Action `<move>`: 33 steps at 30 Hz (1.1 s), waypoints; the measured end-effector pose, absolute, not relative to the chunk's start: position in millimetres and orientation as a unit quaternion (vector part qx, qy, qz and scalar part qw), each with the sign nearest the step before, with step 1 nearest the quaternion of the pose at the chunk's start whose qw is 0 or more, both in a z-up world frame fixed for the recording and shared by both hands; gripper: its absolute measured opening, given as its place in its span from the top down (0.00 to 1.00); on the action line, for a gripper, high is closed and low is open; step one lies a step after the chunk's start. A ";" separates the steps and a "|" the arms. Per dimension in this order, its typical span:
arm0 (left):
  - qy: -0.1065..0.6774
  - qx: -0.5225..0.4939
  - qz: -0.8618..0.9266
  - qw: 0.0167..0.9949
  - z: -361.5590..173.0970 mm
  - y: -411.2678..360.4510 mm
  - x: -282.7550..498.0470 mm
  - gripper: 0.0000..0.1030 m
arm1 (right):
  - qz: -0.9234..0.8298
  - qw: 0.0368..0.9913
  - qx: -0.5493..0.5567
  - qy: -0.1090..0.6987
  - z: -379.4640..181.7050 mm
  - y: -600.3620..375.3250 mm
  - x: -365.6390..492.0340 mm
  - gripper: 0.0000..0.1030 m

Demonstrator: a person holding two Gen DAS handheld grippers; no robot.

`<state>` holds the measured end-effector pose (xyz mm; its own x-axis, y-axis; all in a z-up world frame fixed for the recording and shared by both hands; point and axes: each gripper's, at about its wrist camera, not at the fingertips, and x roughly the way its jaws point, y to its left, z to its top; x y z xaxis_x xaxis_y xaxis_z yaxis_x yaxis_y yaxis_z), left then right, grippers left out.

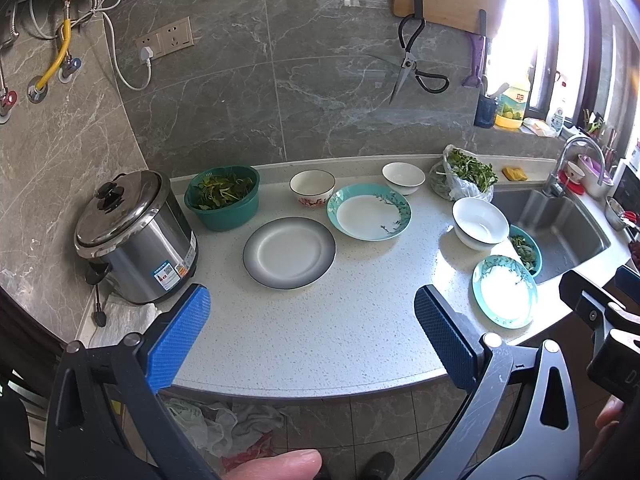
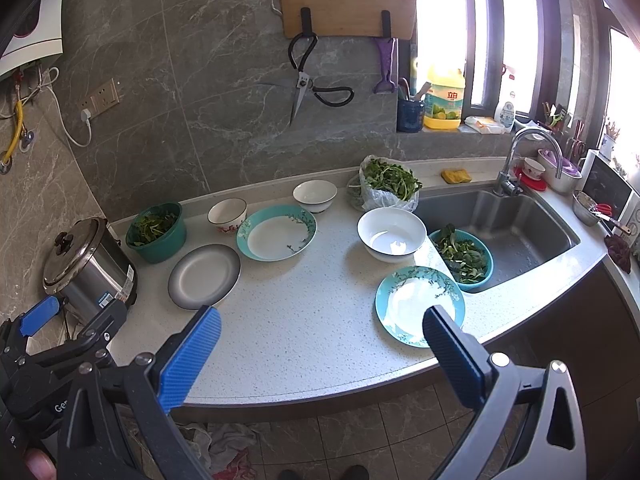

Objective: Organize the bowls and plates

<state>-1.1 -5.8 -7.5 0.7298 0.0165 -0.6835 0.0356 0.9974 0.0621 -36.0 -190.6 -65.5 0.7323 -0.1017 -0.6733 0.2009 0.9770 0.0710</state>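
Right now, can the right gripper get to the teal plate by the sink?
Probably yes. The right gripper is open and empty, and the teal plate lies just ahead near the counter edge with nothing in between.

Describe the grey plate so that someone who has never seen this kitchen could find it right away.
Start at the steel rice cooker at the counter's left end. Just right of it, in front of the green basket of leaves, lies the grey plate. It alone has a dark rim fading to a pale centre; the other two plates are teal with branch patterns.
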 end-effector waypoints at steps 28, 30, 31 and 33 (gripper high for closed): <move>0.370 0.037 -0.006 0.928 -12.6 -5.8 -5.6 0.00 | -0.081 0.928 0.069 0.358 -65.6 -191.1 -31.9 0.00; 0.370 0.037 -0.006 0.928 -14.2 -5.2 -6.0 0.00 | -0.081 0.927 0.068 0.359 -65.1 -191.1 -31.2 0.00; 0.370 0.037 -0.006 0.928 -15.3 -4.7 -5.9 0.00 | -0.081 0.927 0.069 0.358 -64.9 -191.1 -31.0 0.00; 0.370 0.037 -0.006 0.928 -15.6 -4.5 -6.0 0.00 | -0.081 0.927 0.069 0.359 -64.6 -191.1 -30.5 0.00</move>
<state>-6.0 -4.5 -15.6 0.7255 0.0174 -0.6880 0.0380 0.9971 0.0652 -30.5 -191.1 -64.6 0.7292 -0.1018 -0.6767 0.2002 0.9774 0.0687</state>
